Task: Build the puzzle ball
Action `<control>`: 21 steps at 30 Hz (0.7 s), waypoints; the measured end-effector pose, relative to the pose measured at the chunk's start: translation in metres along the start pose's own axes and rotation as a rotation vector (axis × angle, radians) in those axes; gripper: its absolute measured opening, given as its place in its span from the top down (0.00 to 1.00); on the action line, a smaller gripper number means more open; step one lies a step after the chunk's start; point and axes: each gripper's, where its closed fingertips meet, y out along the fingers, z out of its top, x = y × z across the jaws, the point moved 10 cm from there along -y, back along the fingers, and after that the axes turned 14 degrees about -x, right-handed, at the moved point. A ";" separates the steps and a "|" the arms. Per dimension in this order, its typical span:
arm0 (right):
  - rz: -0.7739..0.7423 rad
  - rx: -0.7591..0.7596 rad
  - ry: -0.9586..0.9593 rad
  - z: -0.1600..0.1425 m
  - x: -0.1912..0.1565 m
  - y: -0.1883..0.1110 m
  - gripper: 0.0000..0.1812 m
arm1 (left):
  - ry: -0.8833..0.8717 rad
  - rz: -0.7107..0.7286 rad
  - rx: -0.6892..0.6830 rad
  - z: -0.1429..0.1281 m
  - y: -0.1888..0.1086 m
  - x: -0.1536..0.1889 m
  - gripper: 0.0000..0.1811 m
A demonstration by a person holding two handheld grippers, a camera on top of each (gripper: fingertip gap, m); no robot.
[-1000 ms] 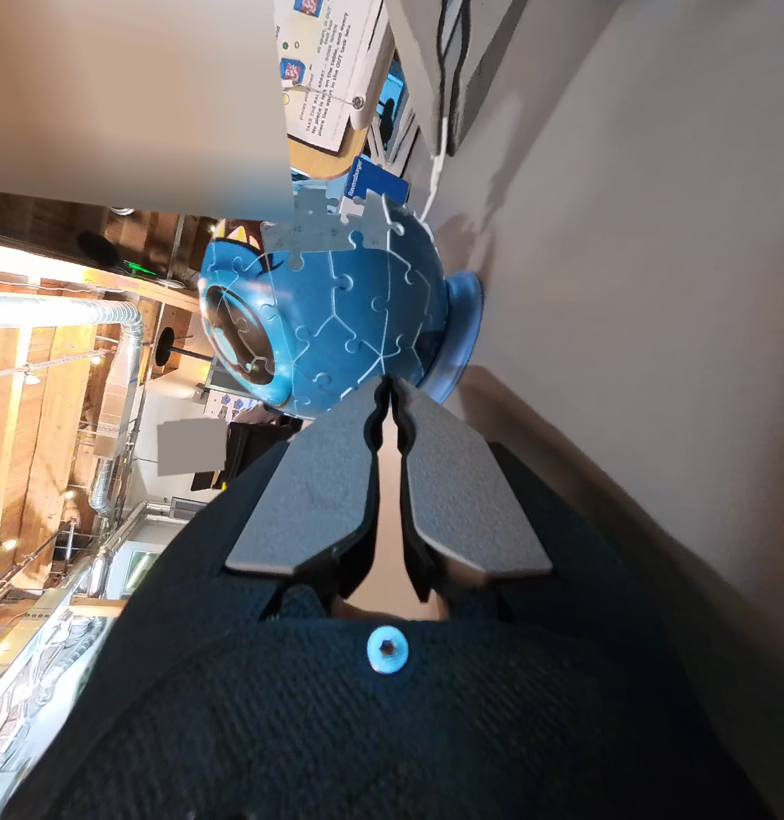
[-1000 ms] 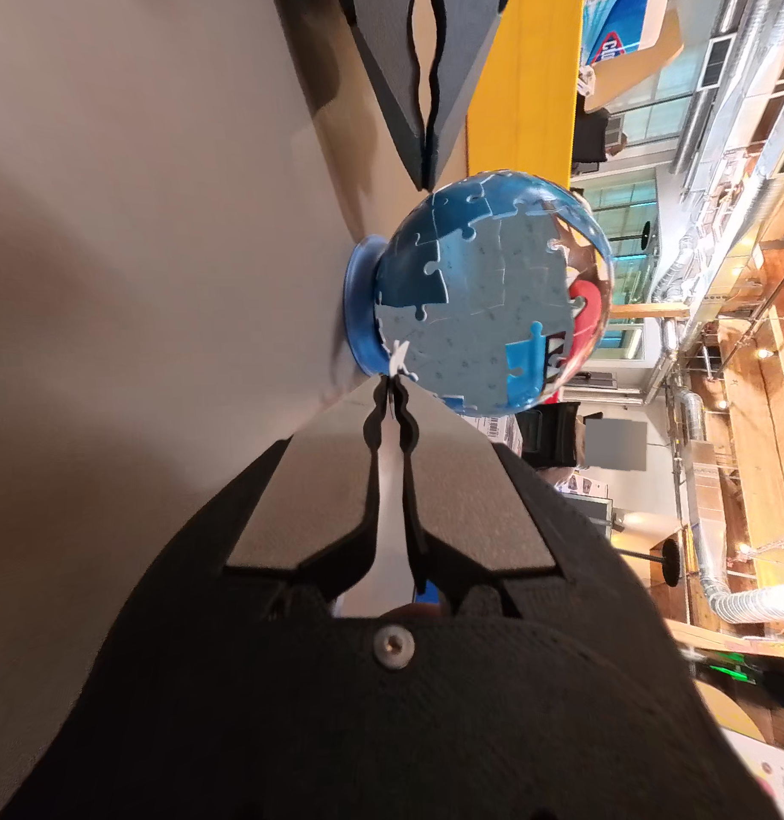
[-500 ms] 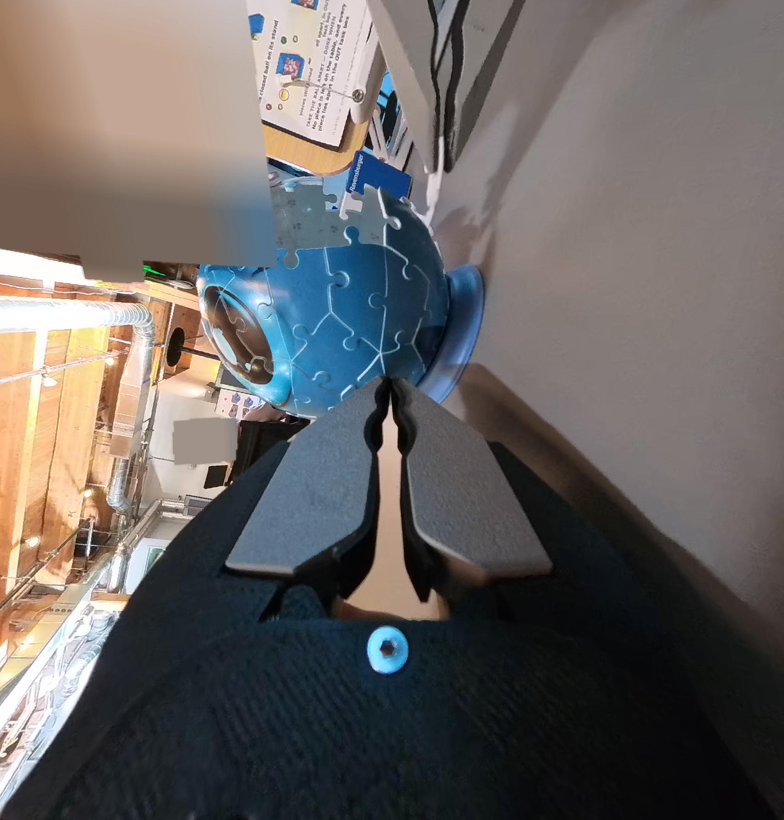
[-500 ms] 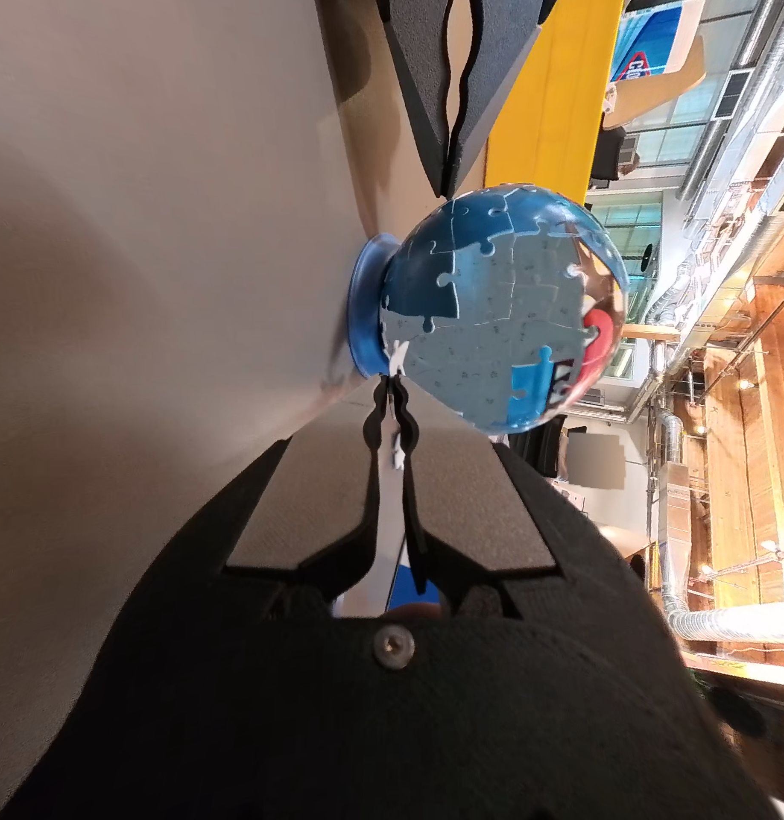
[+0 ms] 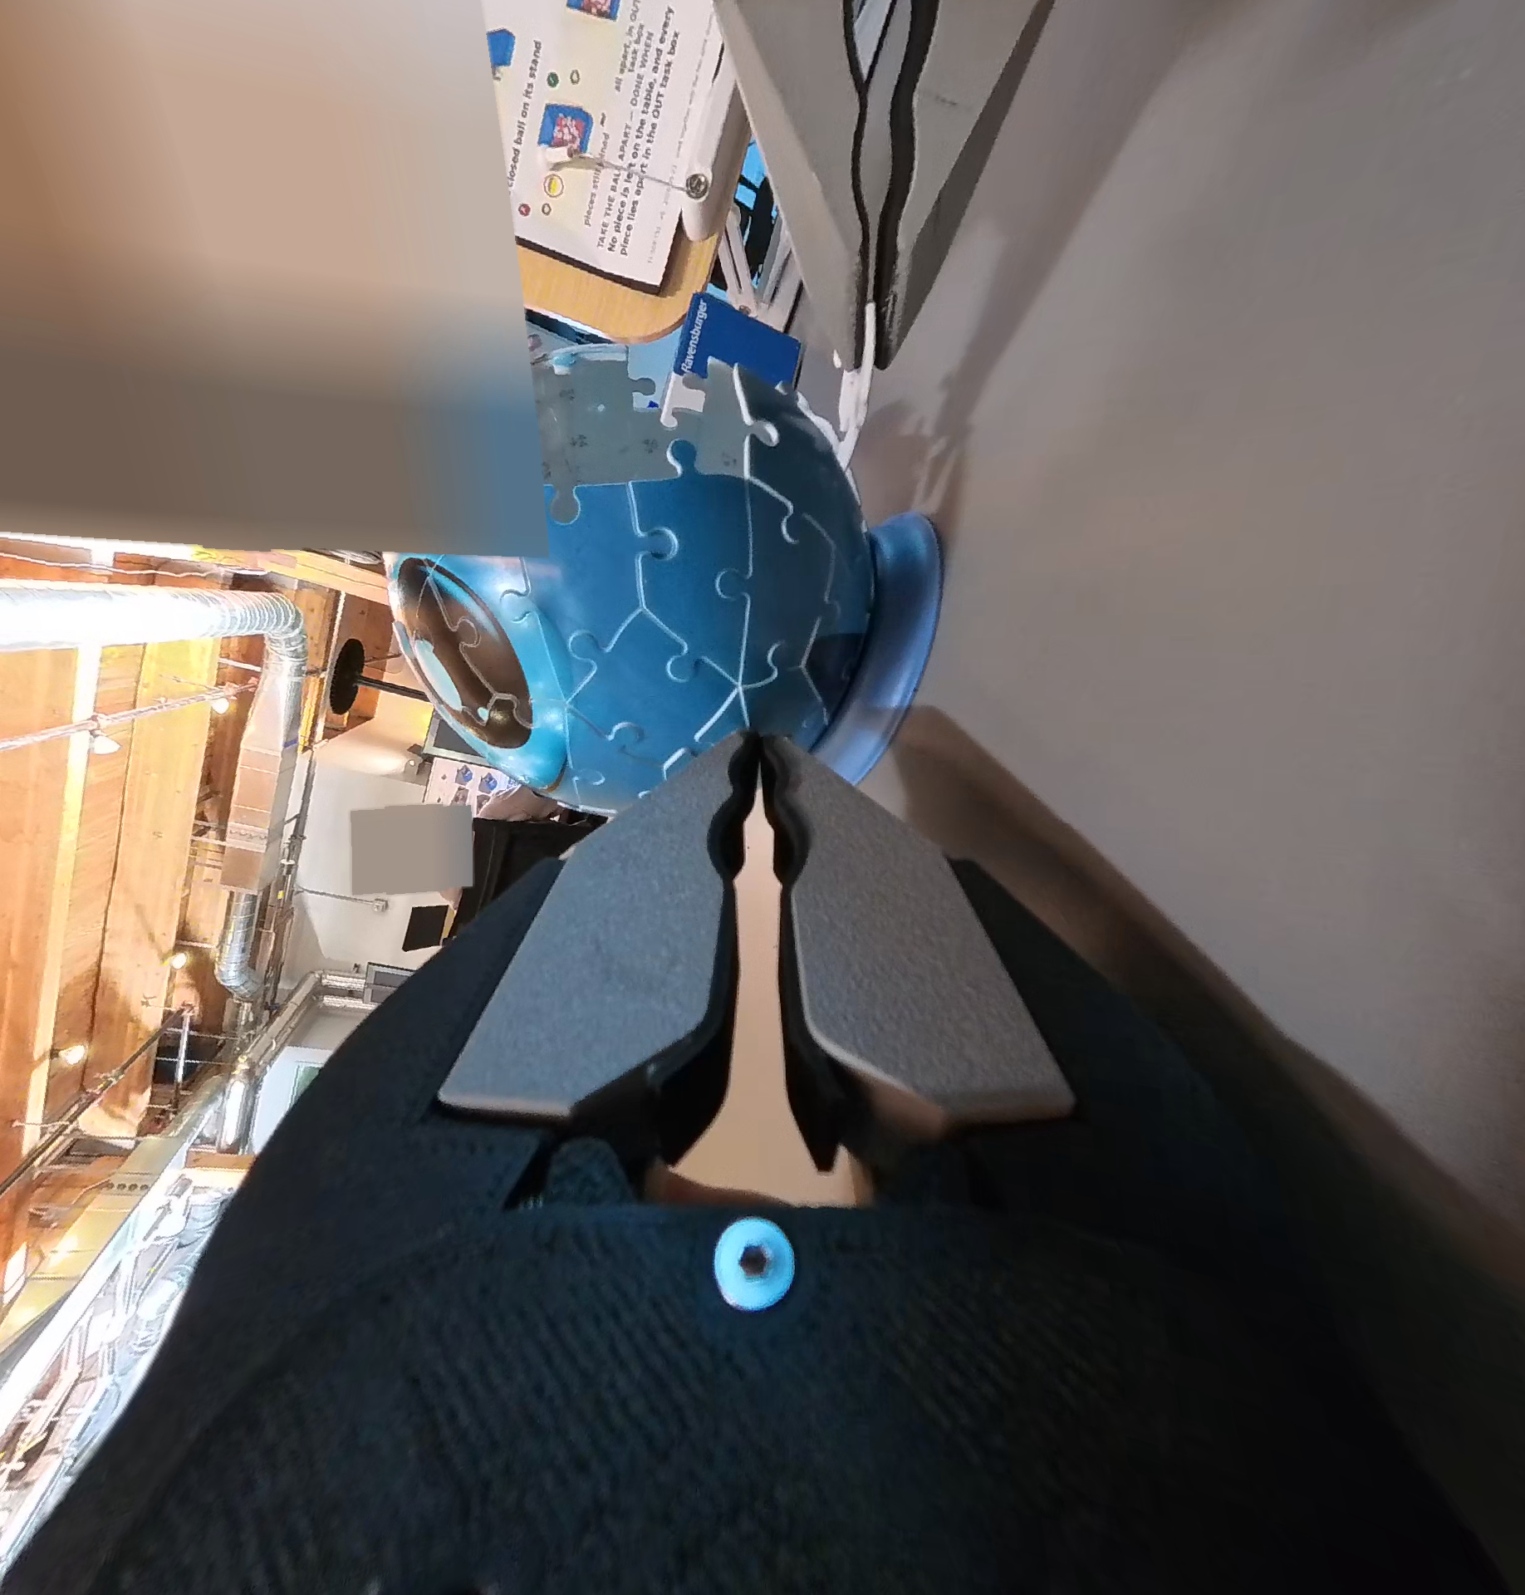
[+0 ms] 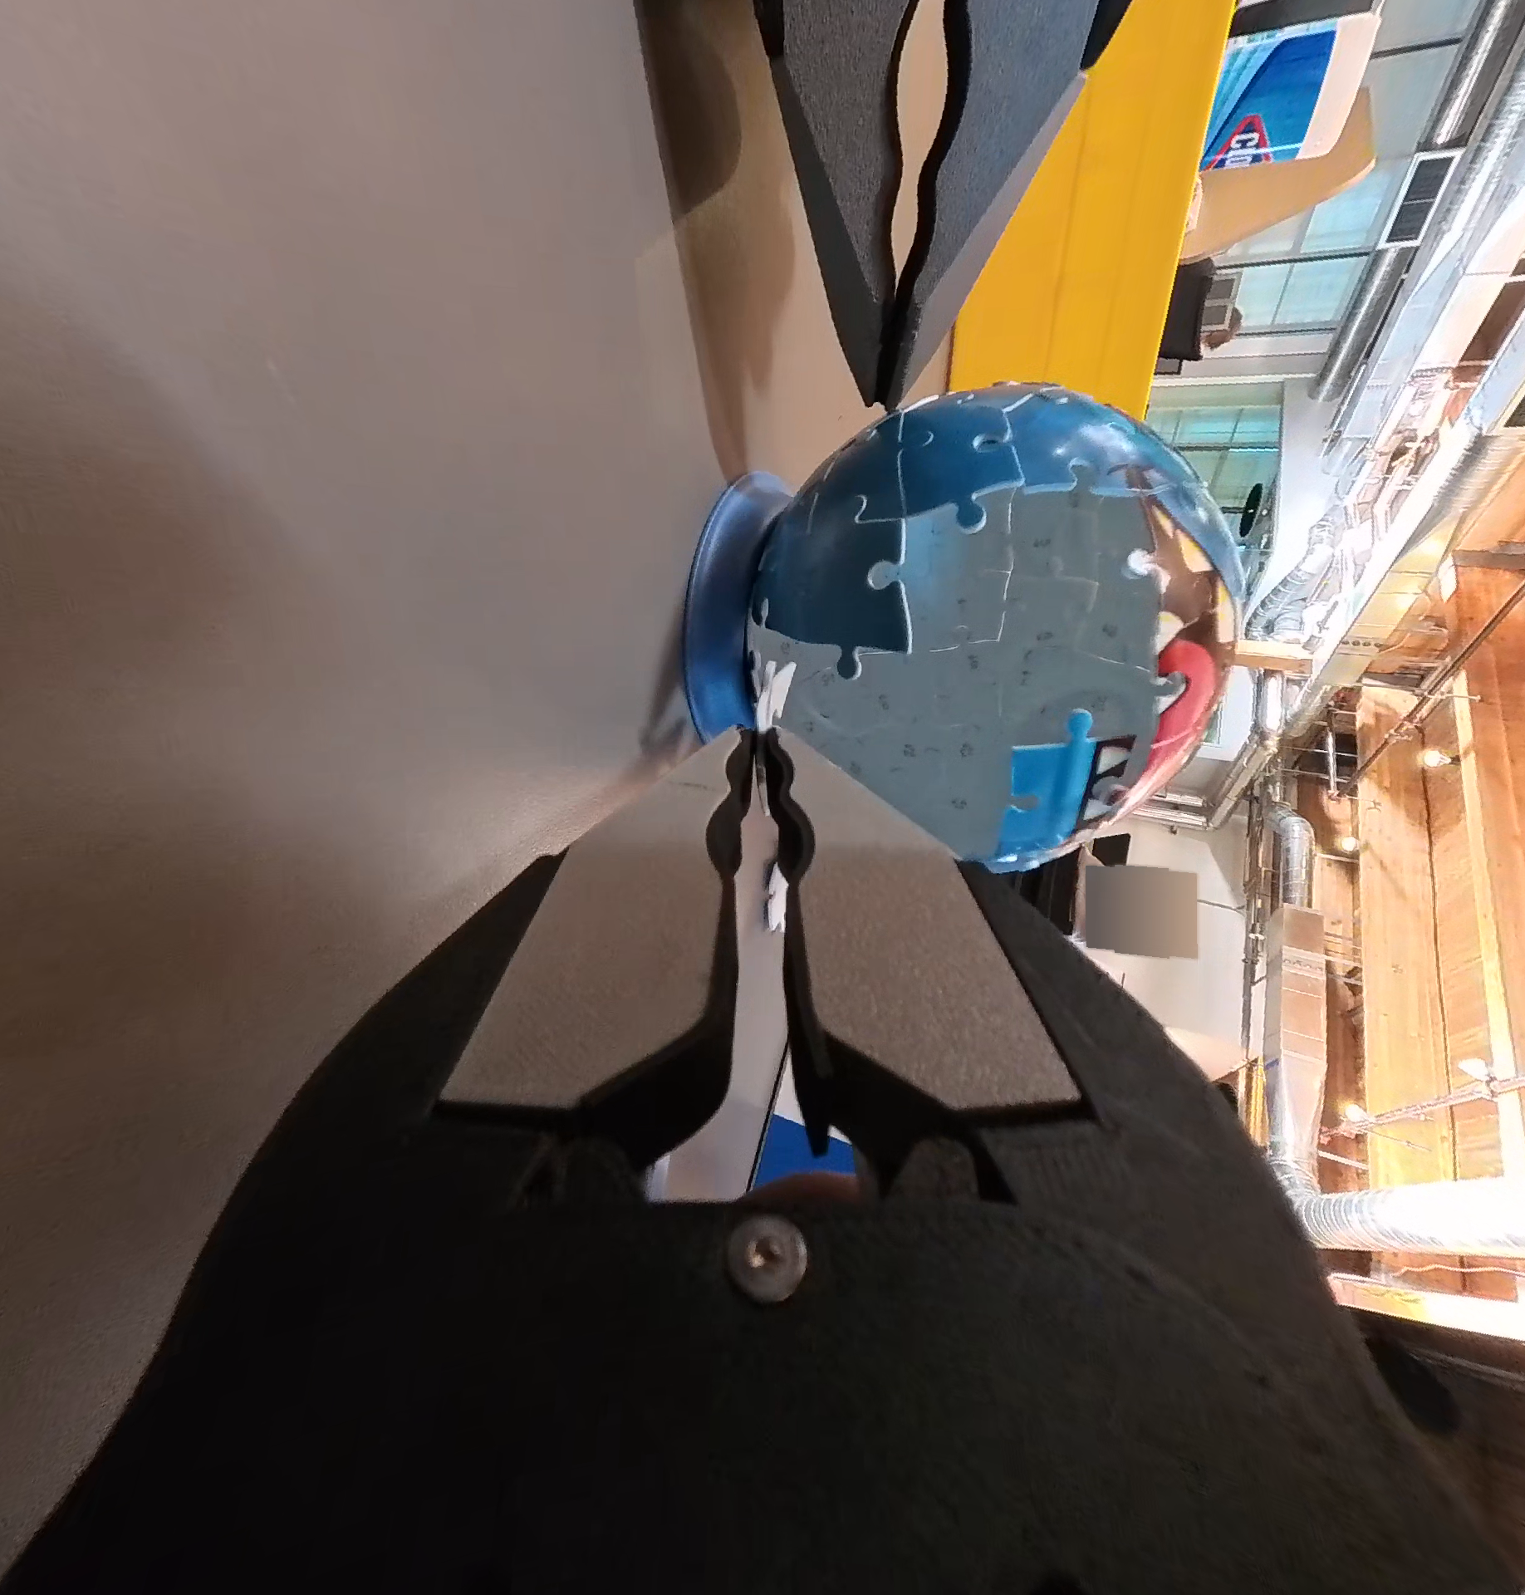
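A partly built blue puzzle ball [image 5: 707, 621] is seen seated on a round blue stand [image 5: 901, 639], which rests on a pale grey tabletop [image 5: 1260, 518]; both camera views are rolled sideways, so the tabletop appears as a wall. The ball is flanked by the two tools, one on each side. The left hand-held gripper [image 5: 755, 753] is pressed together at its tips with nothing seen between them, and its tips are placed just at the lower curve of the ball, close to where ball and stand meet. Seen from the right side, the puzzle ball [image 6: 1001, 656] shows an opening through which the grey inner faces of its pieces are visible, with its stand [image 6: 724, 621] against the tabletop [image 6: 310, 431]. The right hand-held gripper [image 6: 757, 749] is clamped on a thin white puzzle piece [image 6: 769, 863], held edge-on, with the tips set right at the ball's open edge beside the stand. Beyond the ball, the other tool's closed dark fingers [image 6: 854, 173] are seen. Behind the ball from the left gripper, a clipboard with a printed sheet [image 5: 621, 155] is visible.
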 end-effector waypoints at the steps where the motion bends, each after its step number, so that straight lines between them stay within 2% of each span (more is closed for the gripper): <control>1: 0.002 0.000 -0.001 0.000 -0.001 0.000 1.00 | 0.001 0.001 0.001 0.000 0.000 0.000 1.00; 21: 0.014 0.018 0.043 -0.003 -0.003 0.000 1.00 | -0.022 -0.003 -0.018 -0.004 0.000 -0.002 1.00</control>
